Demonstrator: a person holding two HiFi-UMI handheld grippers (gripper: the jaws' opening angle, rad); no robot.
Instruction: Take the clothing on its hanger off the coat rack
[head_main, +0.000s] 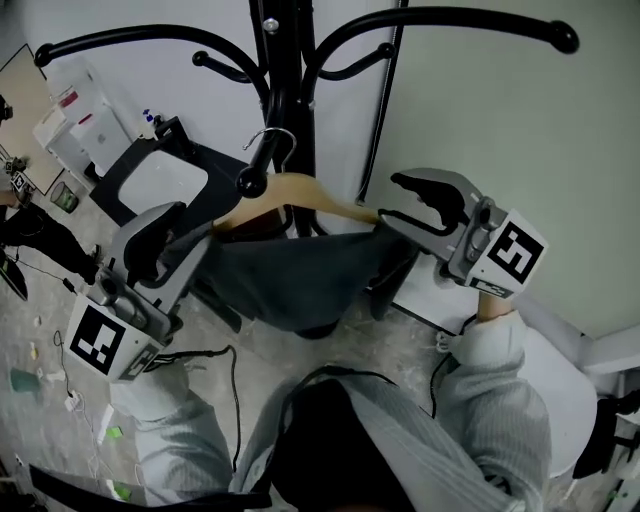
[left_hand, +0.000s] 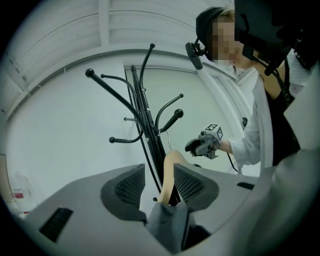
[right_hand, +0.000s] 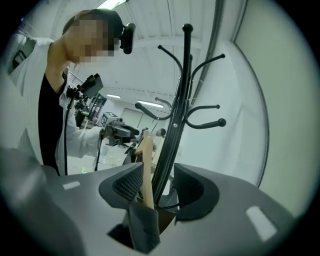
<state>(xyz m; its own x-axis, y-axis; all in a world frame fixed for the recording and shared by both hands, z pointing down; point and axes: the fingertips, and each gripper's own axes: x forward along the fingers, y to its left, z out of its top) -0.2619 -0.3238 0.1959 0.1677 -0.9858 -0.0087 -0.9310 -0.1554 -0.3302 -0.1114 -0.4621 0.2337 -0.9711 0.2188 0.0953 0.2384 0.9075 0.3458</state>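
Note:
A wooden hanger (head_main: 300, 190) with dark grey clothing (head_main: 290, 270) hangs by its metal hook (head_main: 278, 140) from a short knobbed arm of the black coat rack (head_main: 285, 60). My left gripper (head_main: 185, 240) is at the hanger's left end. In the left gripper view its jaws stand apart, with the hanger (left_hand: 167, 170) and clothing (left_hand: 167, 225) between them, close to the right pad. My right gripper (head_main: 400, 208) is at the hanger's right end. In the right gripper view the hanger (right_hand: 147, 165) lies by the left pad, with a gap to the right pad. Both are open.
The rack's long curved arms (head_main: 470, 20) spread overhead. A black frame with a white panel (head_main: 160, 180) stands behind at the left, and a white seat (head_main: 560, 380) at the right. Cables (head_main: 200, 355) trail on the floor. A pale wall is close behind.

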